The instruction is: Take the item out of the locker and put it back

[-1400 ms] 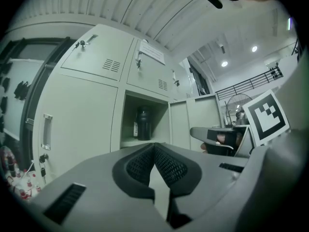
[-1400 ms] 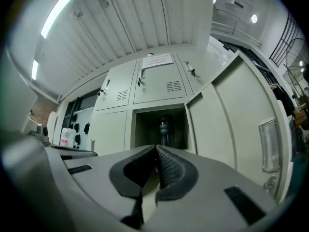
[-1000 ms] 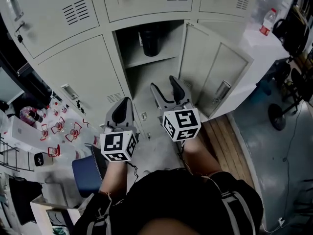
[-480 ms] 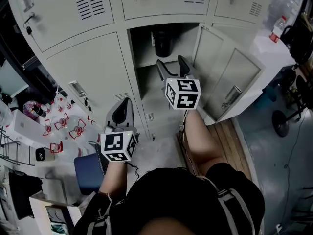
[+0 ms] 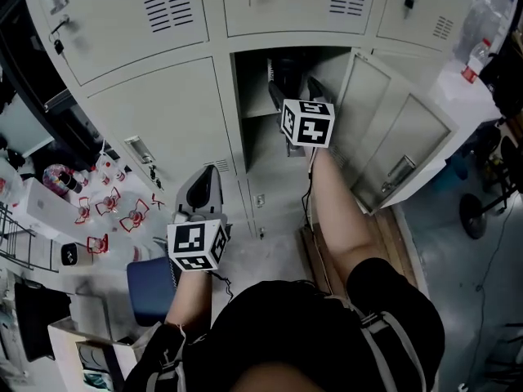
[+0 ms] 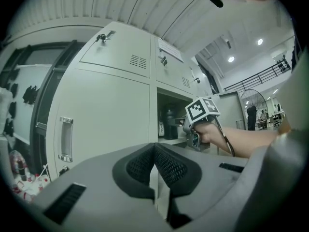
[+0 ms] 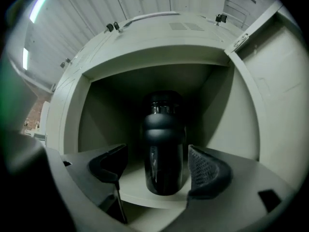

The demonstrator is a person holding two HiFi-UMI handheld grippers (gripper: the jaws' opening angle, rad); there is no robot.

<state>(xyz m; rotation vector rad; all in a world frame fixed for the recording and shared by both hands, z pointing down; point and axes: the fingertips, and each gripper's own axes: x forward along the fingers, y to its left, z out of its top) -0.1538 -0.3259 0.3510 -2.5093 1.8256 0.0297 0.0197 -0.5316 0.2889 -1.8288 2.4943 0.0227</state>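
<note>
Logging a grey locker bank point(image 5: 163, 113) with one door point(image 5: 392, 137) swung open. Its upper shelf point(image 7: 130, 182) carries an upright black bottle point(image 7: 164, 144). My right tool point(image 7: 159, 167) is opening, with its pads either side of the bottle and not touching it. My left tool point(image 6: 154, 168) is closed and empty.

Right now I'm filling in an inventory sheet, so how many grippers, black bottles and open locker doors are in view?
Grippers: 2 (left gripper, fingers shut; right gripper, fingers opening, bottle between them untouched)
Black bottles: 1 (black bottle, upright on the locker shelf)
Open locker doors: 1 (open door)
Total: 4
</note>
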